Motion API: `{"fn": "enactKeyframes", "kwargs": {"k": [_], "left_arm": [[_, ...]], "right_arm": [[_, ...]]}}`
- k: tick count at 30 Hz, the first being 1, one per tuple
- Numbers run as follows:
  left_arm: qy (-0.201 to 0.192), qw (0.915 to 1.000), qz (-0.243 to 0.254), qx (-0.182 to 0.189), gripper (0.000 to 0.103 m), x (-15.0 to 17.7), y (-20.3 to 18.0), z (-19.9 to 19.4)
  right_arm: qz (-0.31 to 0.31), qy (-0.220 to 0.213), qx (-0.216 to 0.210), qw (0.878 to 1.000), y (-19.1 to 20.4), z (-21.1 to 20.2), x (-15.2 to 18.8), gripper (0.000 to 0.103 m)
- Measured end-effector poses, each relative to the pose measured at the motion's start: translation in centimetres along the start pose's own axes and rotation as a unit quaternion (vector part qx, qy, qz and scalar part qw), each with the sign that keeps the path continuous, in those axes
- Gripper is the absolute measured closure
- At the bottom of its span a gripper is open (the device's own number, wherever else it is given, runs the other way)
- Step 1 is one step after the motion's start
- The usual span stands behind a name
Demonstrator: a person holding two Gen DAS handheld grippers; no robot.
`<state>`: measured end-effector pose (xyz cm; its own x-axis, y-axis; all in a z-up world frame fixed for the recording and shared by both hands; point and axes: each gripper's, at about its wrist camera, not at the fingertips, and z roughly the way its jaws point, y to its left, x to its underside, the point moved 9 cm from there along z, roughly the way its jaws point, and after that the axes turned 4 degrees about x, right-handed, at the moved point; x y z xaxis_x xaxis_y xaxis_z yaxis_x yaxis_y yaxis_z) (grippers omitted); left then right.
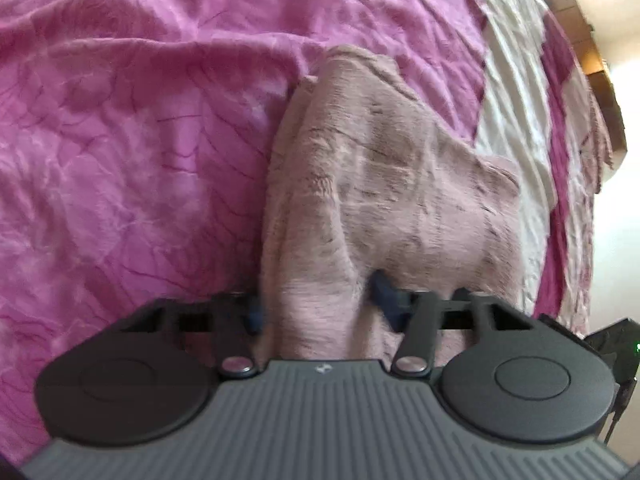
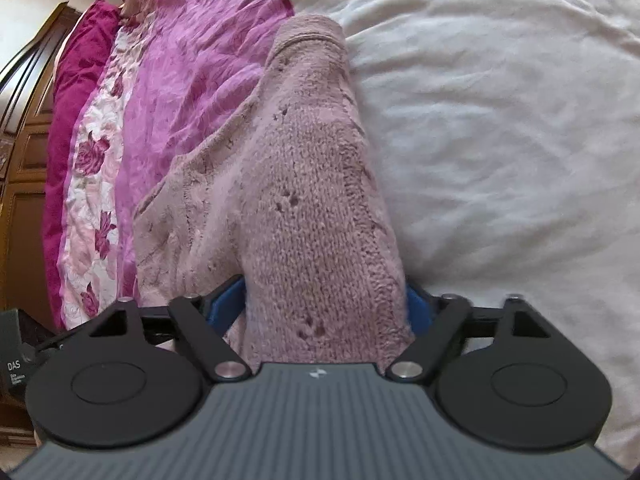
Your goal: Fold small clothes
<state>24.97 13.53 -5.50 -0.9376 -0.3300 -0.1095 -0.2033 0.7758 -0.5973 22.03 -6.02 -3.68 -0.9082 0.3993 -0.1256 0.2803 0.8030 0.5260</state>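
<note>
Jaws of both the left gripper (image 1: pixel 320 312) and the right gripper (image 2: pixel 326 312) are pinching the pink knit (image 2: pixel 304 200), which is hanging from lower centre toward the bed (image 2: pixel 500 120), looking soft, light and floppy, so edges are seeming best for holding.

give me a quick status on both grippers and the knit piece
Left gripper shut on pink knit garment. Right gripper shut on it too, garment hanging over the bedspread. Nothing in the way.
</note>
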Motion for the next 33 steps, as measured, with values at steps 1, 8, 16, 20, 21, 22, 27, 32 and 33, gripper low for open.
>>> {"fn": "enactKeyframes", "kwargs": {"k": [1, 8, 16, 20, 21, 22, 27, 32, 33], "left_arm": [[-0.003, 1.0, -0.001, 0.003, 0.07, 0.1, -0.2, -0.3], [-0.02, 0.9992, 0.011, 0.032, 0.073, 1.1, -4.4, -2.6], [-0.021, 0.9956, 0.068, 0.061, 0.074, 4.0, -12.9, -2.6], [-0.013, 0.991, 0.116, 0.067, 0.074, 5.9, -16.5, -0.8], [-0.007, 0.9899, 0.125, 0.066, 0.074, 6.5, -17.2, 0.0], [-0.002, 0.9886, 0.138, 0.06, 0.074, 7.1, -17.6, 0.9], [0.033, 0.9843, 0.173, -0.009, 0.073, 10.4, -16.4, 5.9], [0.037, 0.9857, 0.157, -0.05, 0.066, 11.5, -14.7, 7.4], [0.037, 0.9865, 0.151, -0.052, 0.065, 11.4, -14.6, 7.3]], "right_arm": [[-0.01, -0.002, -0.002, 1.0, 0.2, -0.4, 0.0, 0.043], [-0.042, -0.031, -0.045, 0.998, 2.2, -5.1, -0.9, 0.055], [-0.064, -0.082, -0.039, 0.994, 0.2, -14.0, -2.7, 0.055], [-0.043, -0.105, -0.026, 0.993, -4.0, -17.8, -3.2, 0.055], [-0.038, -0.109, -0.02, 0.993, -5.4, -18.4, -3.2, 0.055], [-0.033, -0.111, -0.012, 0.993, -6.7, -18.7, -3.1, 0.055], [0.007, -0.081, 0.028, 0.996, -13.7, -16.5, -2.0, 0.054], [0.003, -0.058, 0.062, 0.996, -17.0, -13.3, -0.5, 0.046], [0.009, -0.058, 0.06, 0.996, -17.2, -13.3, -0.6, 0.044]]}}
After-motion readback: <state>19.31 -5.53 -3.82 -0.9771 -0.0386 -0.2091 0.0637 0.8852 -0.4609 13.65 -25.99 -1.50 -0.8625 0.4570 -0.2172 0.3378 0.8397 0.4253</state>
